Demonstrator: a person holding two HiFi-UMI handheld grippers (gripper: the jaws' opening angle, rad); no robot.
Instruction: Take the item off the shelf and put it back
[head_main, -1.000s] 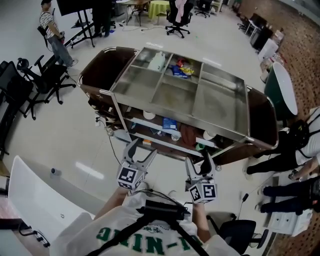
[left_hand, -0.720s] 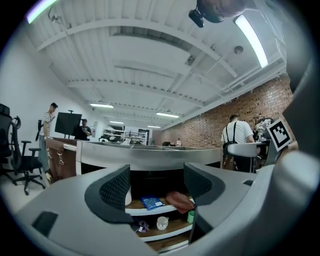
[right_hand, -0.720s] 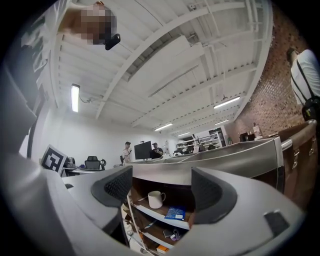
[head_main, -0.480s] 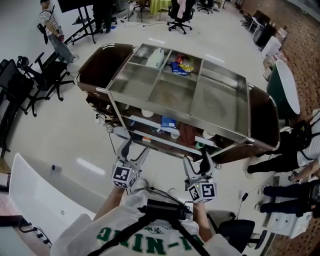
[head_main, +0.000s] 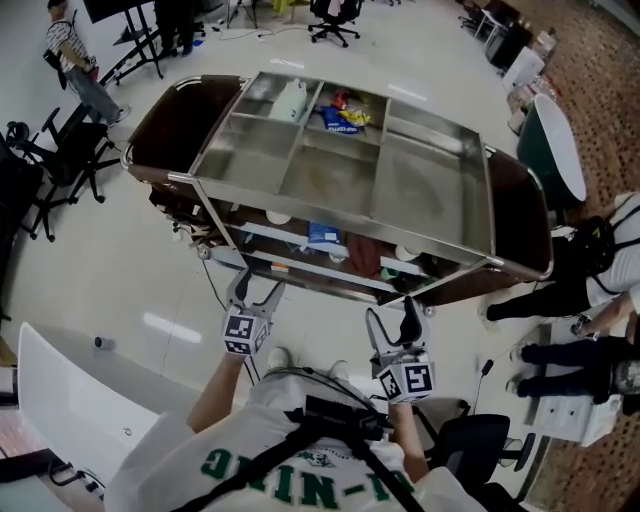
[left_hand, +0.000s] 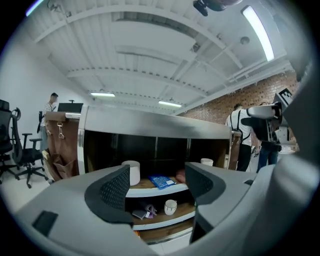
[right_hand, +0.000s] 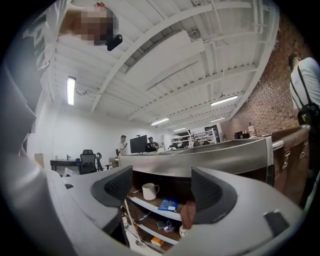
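A steel-topped service cart (head_main: 432, 245) stands in front of me with open shelves under its top. On the upper shelf lie a blue packet (head_main: 322, 236) and a brown cloth (head_main: 362, 254). My left gripper (head_main: 252, 297) hovers short of the cart's left front; its jaws are opening with nothing between them. Its own view shows a white cup (left_hand: 132, 173), the blue packet (left_hand: 161, 181) and a mug (left_hand: 170, 206) on the lower shelf. My right gripper (head_main: 393, 318) is open and empty, facing a white mug (right_hand: 149, 191), the blue packet (right_hand: 168, 205) and the cloth (right_hand: 188, 214).
The cart's top compartments hold a white bottle (head_main: 290, 100) and snack packets (head_main: 340, 115). Office chairs (head_main: 40, 160) stand at the left, a white table (head_main: 80, 400) at the lower left. People (head_main: 600, 270) sit close to the cart's right end beside a round table (head_main: 555, 150).
The head view has drifted, so the cart sits a little higher and further left in the picture. My left gripper has shifted slightly left. The right gripper has hardly moved.
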